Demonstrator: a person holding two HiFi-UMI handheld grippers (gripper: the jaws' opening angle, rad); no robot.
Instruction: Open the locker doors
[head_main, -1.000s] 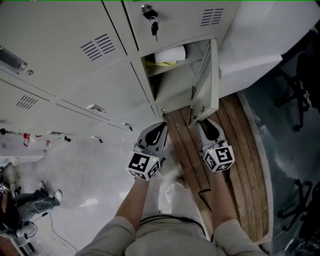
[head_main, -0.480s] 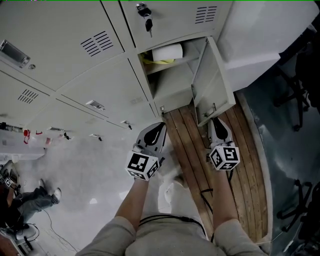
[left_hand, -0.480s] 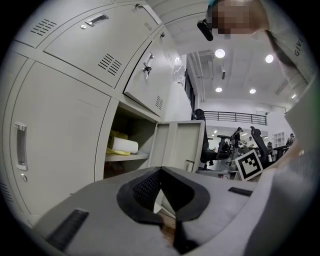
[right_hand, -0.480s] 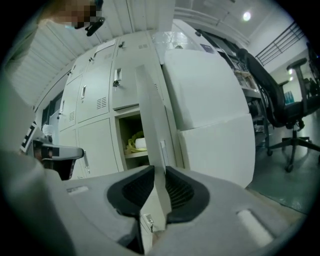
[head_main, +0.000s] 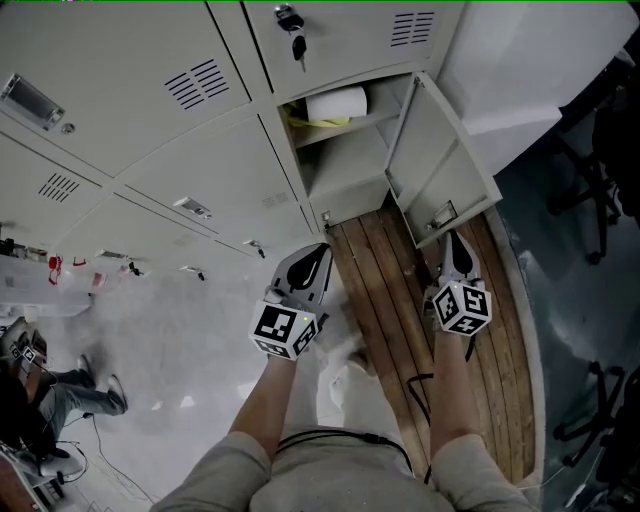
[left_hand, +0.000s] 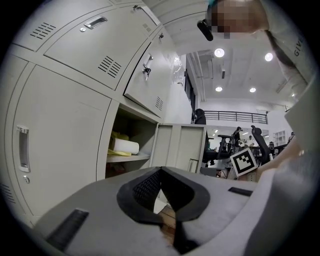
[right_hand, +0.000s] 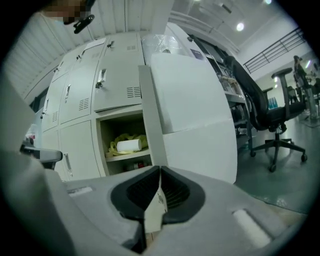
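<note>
The fingers (right_hand: 176, 192) of my right gripper (right_hand: 159, 176) clamp the near edge of the half-open locker door (head_main: 436, 160) at right, left gripper (left_hand: 161, 173) closed and empty; next I'd swing it wider.

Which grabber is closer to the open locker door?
Right. The right gripper is shut on the edge of the open door. The left gripper hangs shut and empty, apart from it, on its left.

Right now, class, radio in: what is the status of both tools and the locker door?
Left tool shut, empty. Right tool shut on the edge of the locker door. Door stands open. White roll on the shelf inside, out of the door's path.
</note>
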